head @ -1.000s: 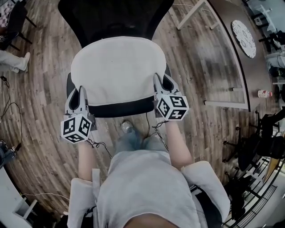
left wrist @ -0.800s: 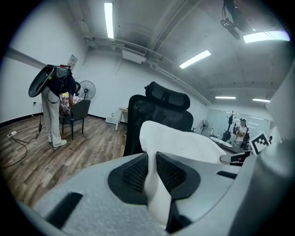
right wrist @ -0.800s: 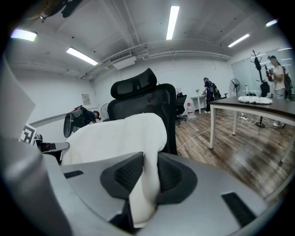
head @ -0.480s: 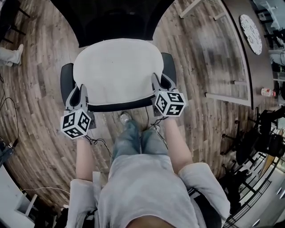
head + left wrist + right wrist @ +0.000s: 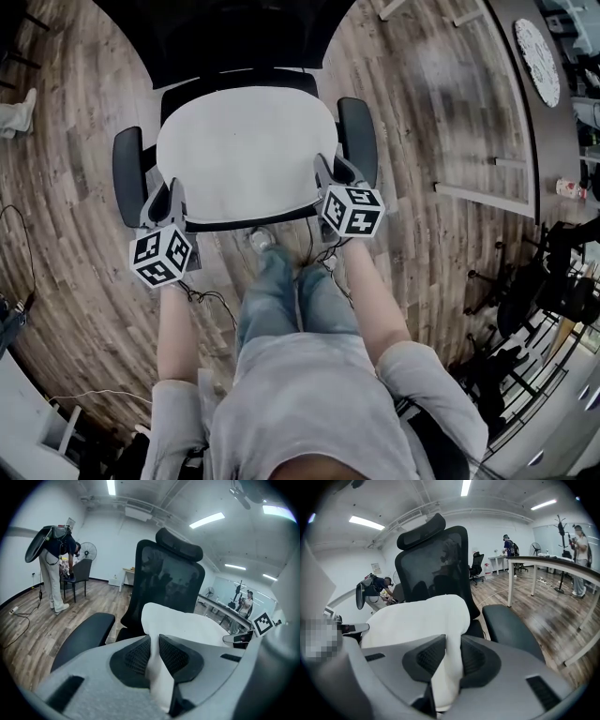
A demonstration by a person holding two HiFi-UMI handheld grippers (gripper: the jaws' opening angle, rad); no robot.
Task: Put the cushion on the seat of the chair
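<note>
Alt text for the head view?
Seen from above, a person pinches a white cushion by its near corners with the left gripper and right gripper, over a black chair, between its armrests. Wood floor all around.

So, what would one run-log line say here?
left gripper: shut on cushion | right gripper: shut on cushion | cushion: over seat of chair
</note>
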